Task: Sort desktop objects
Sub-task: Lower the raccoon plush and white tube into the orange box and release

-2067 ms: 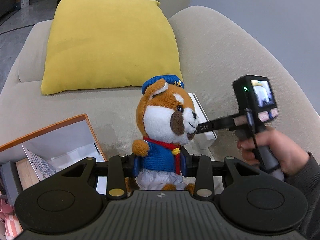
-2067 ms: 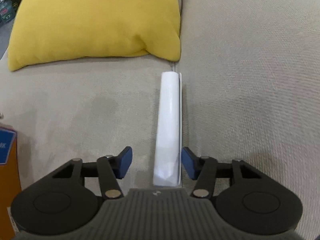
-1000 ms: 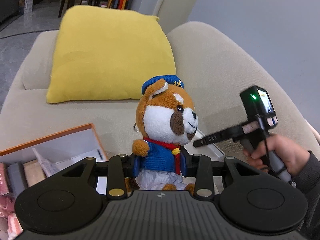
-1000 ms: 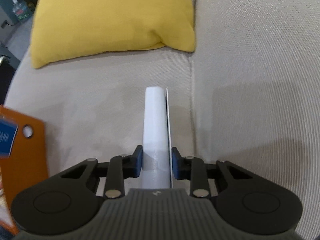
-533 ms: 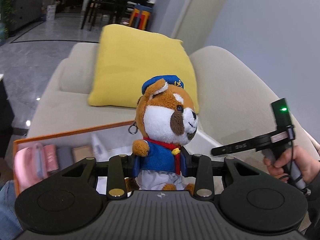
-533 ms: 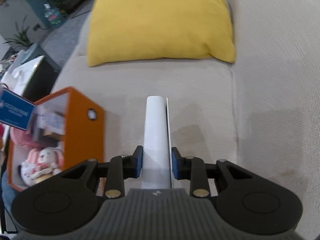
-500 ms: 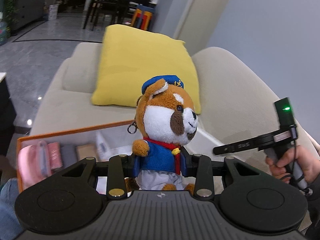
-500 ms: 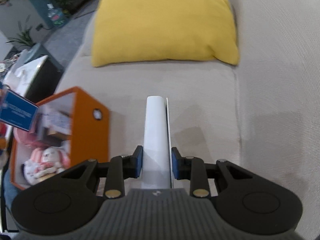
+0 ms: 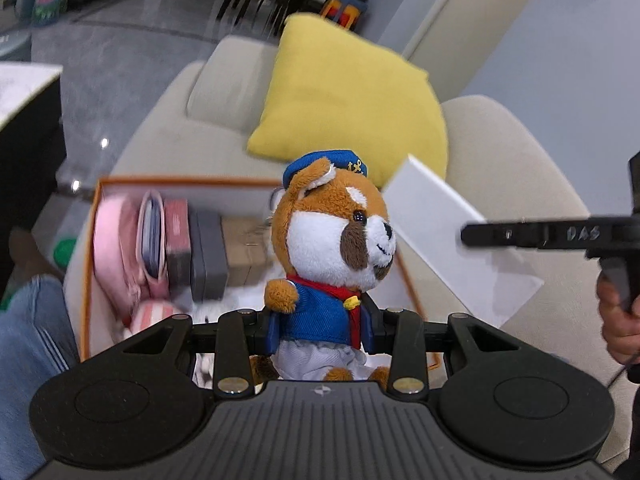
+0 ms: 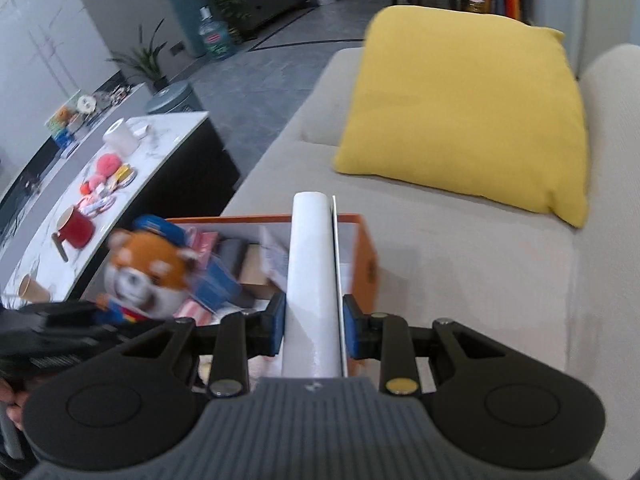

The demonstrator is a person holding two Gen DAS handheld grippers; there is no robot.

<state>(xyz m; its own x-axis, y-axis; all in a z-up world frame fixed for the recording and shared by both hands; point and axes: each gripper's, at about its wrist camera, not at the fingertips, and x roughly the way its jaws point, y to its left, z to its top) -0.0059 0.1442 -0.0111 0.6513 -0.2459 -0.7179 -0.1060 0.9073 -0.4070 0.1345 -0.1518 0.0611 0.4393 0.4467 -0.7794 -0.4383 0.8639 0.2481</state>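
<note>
Left wrist: plush (image 9: 334, 248) between tongs (image 9: 322, 330).

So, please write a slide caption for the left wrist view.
Left gripper holds a plush toy above the orange box.

Plush toy (image 10: 150, 280) blurred — orange box (image 9: 248, 184) contents smeared.

— Soft, even daylight in here; hardly a shadow on the sofa (image 10: 460, 264).
— Fisheye bends the edges, though. The orange box (image 9: 168, 184) smears, and that plush (image 10: 148, 276) is blurred.
</note>
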